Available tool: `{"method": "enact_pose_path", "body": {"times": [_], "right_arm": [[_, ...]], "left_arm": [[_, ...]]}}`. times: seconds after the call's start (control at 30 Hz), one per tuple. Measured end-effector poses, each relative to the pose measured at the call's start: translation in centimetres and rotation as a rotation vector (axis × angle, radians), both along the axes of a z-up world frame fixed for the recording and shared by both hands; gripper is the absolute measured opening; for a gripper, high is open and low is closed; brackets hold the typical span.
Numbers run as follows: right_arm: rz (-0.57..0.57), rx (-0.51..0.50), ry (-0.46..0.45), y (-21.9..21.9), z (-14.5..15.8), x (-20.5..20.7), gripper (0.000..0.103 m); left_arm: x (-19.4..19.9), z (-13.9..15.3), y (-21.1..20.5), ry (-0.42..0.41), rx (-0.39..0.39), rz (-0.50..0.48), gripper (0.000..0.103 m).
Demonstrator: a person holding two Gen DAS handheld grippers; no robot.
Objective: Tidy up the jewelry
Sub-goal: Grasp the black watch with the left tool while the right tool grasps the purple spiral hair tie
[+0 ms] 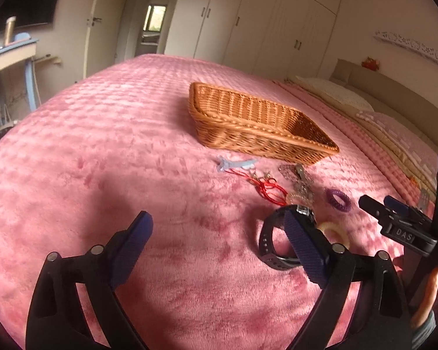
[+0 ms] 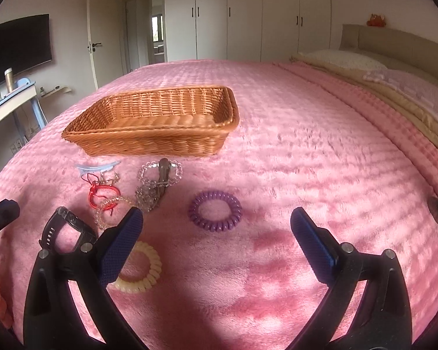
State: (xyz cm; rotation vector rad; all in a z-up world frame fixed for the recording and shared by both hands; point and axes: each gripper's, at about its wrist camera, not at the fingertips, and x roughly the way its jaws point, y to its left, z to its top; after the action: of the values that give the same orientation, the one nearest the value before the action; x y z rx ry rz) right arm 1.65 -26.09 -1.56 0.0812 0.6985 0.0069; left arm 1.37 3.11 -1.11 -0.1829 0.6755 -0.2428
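Note:
An empty wicker basket (image 1: 257, 122) (image 2: 160, 122) sits on the pink bedspread. In front of it lie a pale blue hair clip (image 1: 233, 164) (image 2: 97, 166), red cord bracelets (image 1: 270, 191) (image 2: 97, 192), clear bead bracelets with a grey clip (image 1: 297, 178) (image 2: 160, 175), a purple coil hair tie (image 1: 338, 199) (image 2: 215, 210), a cream coil hair tie (image 1: 337, 232) (image 2: 143, 271) and a black watch (image 1: 270, 242) (image 2: 64, 230). My left gripper (image 1: 216, 230) is open, its right finger over the watch. My right gripper (image 2: 216, 227) (image 1: 394, 215) is open just before the purple tie.
The pink bedspread (image 2: 306, 160) stretches far and right. Pillows (image 2: 344, 58) and the headboard lie at the right. A desk with bottles (image 2: 5, 93) and a TV stand at the left, wardrobes (image 2: 248, 14) behind.

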Motion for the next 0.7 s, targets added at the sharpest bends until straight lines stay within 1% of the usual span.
{"method": "enact_pose_path", "body": {"times": [0.07,0.13,0.17,0.2,0.27,0.3,0.33,0.4,0.47,0.5,0.53,0.6,0.63,0.67,0.7], "right_arm": [[0.009,-0.011,0.034,-0.7,-0.2,0.2,0.074],[0.014,-0.013,0.081,-1.6,-0.5,0.7,0.067],[0.020,-0.002,0.107,-1.9,-0.6,1.2,0.064],[0.033,0.014,0.126,-2.2,-0.7,1.8,0.057],[0.043,0.009,0.154,-2.2,-0.7,3.0,0.047],[0.047,-0.002,0.164,-2.0,-0.8,3.7,0.044],[0.059,-0.009,0.173,-1.8,-0.9,4.4,0.041],[0.057,-0.044,0.209,-1.3,-1.7,5.7,0.040],[0.065,-0.040,0.234,-1.1,-2.5,6.6,0.031],[0.067,-0.032,0.243,-1.2,-2.9,7.0,0.030],[0.063,-0.033,0.254,-1.2,-3.3,7.3,0.030],[0.066,-0.037,0.247,-1.0,-3.4,7.6,0.030],[0.071,-0.042,0.245,-0.9,-3.5,7.6,0.028],[0.077,-0.045,0.246,-0.8,-3.6,7.6,0.023],[0.086,-0.050,0.246,-0.6,-3.6,7.6,0.021]], "left_arm": [[0.3,0.0,-0.6,0.049,0.011,-0.054,0.078],[0.8,0.0,-1.6,0.091,0.032,-0.103,0.071],[1.2,-0.1,-2.0,0.112,0.039,-0.120,0.070],[1.6,-0.3,-2.5,0.140,0.045,-0.137,0.067],[2.6,-0.8,-3.4,0.188,0.050,-0.173,0.059],[3.0,-1.1,-3.8,0.203,0.049,-0.194,0.054],[3.4,-1.3,-4.2,0.215,0.048,-0.210,0.054],[4.1,-1.7,-4.9,0.232,0.053,-0.233,0.053],[4.6,-1.9,-5.4,0.250,0.049,-0.250,0.049],[4.9,-2.2,-5.6,0.266,0.046,-0.257,0.045],[5.2,-2.3,-5.6,0.280,0.045,-0.264,0.038],[5.6,-2.6,-5.9,0.298,0.065,-0.268,0.034],[5.6,-2.7,-6.0,0.300,0.077,-0.267,0.034],[5.5,-2.7,-6.1,0.298,0.087,-0.267,0.033],[5.5,-2.7,-6.3,0.295,0.101,-0.261,0.027]]}}
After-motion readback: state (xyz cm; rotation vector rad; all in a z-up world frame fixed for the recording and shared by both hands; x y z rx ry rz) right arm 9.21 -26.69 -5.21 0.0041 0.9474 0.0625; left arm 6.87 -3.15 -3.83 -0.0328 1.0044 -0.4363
